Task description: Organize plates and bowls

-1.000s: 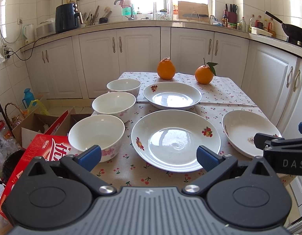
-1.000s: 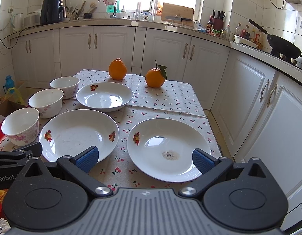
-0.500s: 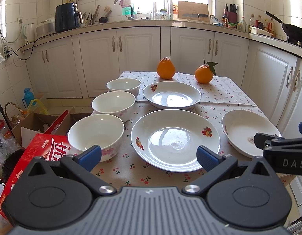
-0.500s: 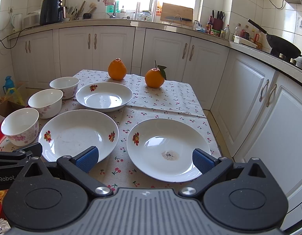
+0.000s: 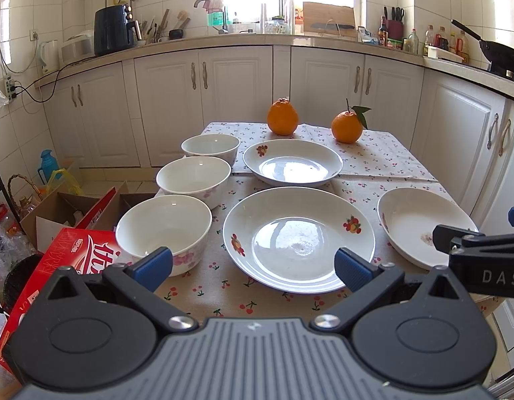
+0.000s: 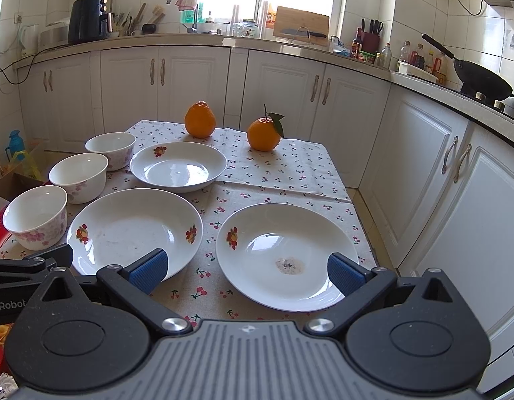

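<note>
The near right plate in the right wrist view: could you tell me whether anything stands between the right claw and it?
Nothing visible does. The right claw hangs open in front of the near right plate, with only bare tablecloth between them.

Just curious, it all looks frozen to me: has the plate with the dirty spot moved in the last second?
No. In the right wrist view the dirty plate sits at the same spot beside the other big plate on the tablecloth.
</note>
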Demonstrator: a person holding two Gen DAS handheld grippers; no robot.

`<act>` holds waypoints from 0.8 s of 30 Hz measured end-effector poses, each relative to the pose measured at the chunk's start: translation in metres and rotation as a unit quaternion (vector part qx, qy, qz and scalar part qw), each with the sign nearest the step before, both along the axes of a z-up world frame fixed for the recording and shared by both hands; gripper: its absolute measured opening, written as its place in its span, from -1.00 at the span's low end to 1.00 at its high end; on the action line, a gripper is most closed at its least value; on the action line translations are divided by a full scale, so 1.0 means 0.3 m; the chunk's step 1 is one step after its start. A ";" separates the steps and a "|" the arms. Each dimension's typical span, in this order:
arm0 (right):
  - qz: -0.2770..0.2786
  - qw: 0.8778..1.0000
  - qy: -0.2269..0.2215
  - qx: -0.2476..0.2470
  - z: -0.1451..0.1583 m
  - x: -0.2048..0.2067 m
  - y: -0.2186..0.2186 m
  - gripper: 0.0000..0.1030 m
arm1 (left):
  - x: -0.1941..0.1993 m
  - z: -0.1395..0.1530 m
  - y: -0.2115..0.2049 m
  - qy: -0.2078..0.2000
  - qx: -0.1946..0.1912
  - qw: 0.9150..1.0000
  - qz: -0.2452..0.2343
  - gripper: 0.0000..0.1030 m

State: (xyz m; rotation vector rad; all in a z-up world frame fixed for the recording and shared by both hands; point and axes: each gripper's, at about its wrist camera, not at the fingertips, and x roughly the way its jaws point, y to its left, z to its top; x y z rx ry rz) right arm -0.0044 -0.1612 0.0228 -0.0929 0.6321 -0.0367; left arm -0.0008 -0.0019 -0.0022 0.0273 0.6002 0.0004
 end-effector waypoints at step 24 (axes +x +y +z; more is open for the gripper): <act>0.003 1.000 -0.003 0.006 0.011 0.006 -0.015 1.00 | 0.014 0.017 0.005 -0.003 -0.008 1.000 -0.009 0.98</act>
